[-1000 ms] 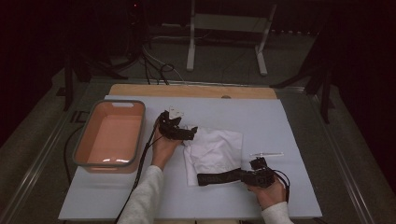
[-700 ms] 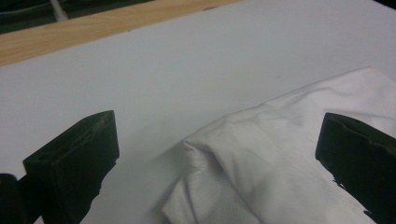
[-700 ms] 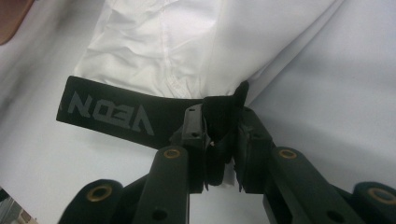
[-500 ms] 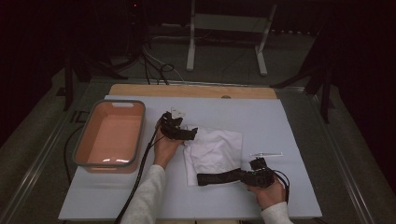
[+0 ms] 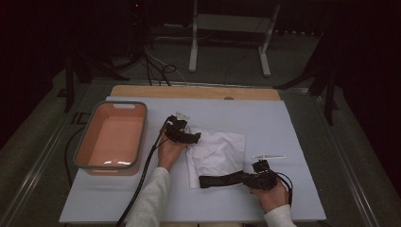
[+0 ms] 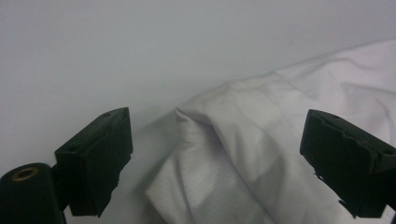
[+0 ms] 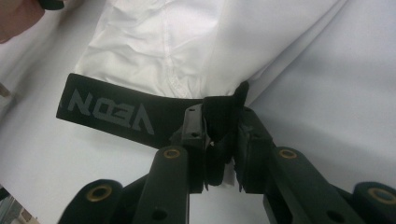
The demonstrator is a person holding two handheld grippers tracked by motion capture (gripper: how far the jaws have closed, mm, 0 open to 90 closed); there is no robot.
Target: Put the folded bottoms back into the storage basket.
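A crumpled white garment (image 5: 218,150) with a black lettered waistband (image 5: 220,180) lies mid-table. My right gripper (image 5: 246,179) is shut on the right end of the waistband (image 7: 107,109), pinching the black band and a fold of white cloth (image 7: 187,42) between its jaws (image 7: 222,126). My left gripper (image 5: 195,138) sits at the garment's upper left corner. Its jaws (image 6: 219,156) have just been closing but still stand wide. A folded edge of the cloth (image 6: 261,116) lies between them, and neither pad touches it.
An orange tub (image 5: 124,102) with a grey rim stands at the left of the white table (image 5: 293,118). A thin white stick-like thing (image 5: 268,156) lies right of the garment. The left hand (image 7: 14,14) shows in the right gripper view's top corner.
The left gripper has barely shifted at the cloth's corner. The right gripper and the waistband have stayed where they were.
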